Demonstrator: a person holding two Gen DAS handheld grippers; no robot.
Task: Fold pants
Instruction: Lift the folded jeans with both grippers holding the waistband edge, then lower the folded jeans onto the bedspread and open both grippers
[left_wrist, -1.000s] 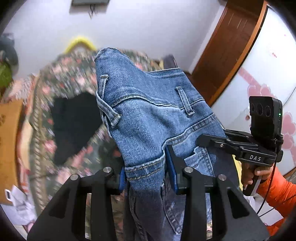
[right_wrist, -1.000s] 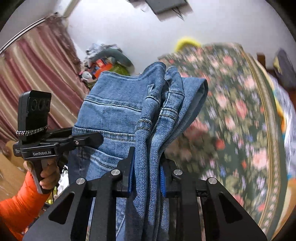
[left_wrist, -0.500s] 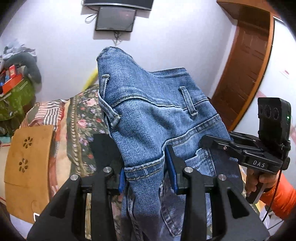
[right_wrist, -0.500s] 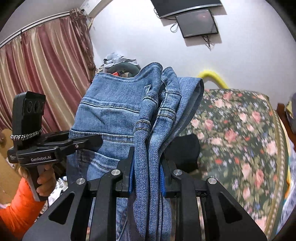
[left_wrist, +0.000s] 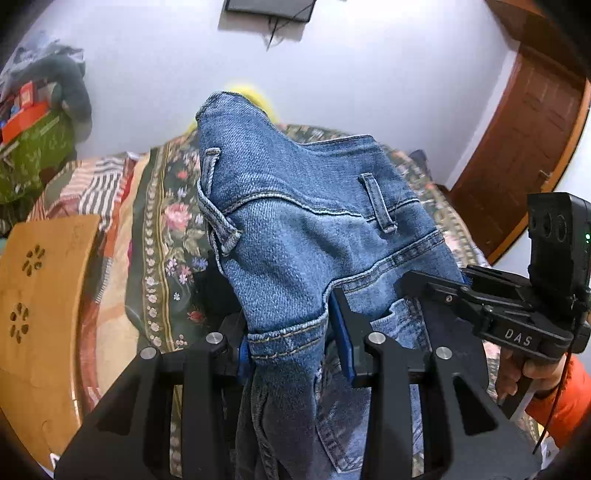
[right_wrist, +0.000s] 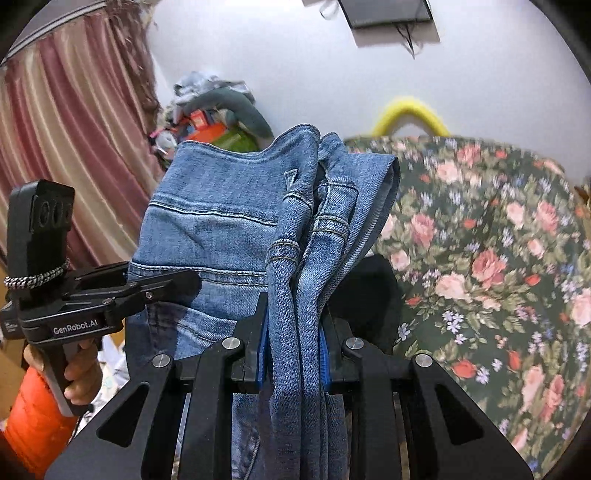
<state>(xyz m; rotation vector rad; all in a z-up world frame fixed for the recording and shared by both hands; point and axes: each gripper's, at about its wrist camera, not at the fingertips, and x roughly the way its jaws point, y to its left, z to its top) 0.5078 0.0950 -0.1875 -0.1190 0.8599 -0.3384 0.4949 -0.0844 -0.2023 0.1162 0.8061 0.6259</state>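
The blue jeans (left_wrist: 306, 236) hang in the air by their waistband, stretched between both grippers. My left gripper (left_wrist: 291, 343) is shut on a bunched fold of the waistband near a belt loop. In the right wrist view the same jeans (right_wrist: 221, 236) show folded layers of waistband standing up, and my right gripper (right_wrist: 293, 347) is shut on them. Each wrist view also shows the other gripper: the right one (left_wrist: 436, 291) at the jeans' far side, the left one (right_wrist: 166, 284) likewise. The legs hang below, out of sight.
A bed with a dark floral cover (right_wrist: 480, 258) lies ahead and below; a black garment (right_wrist: 373, 295) rests on it. A wooden board (left_wrist: 40, 295) stands at the left, a brown door (left_wrist: 524, 147) at the right, clutter (right_wrist: 214, 110) in the corner, curtains (right_wrist: 74, 147) beside it.
Both grippers have carried the jeans across the room and a little lower; the view swung from the bed up to the wall and back toward the bed. The grips have not changed.
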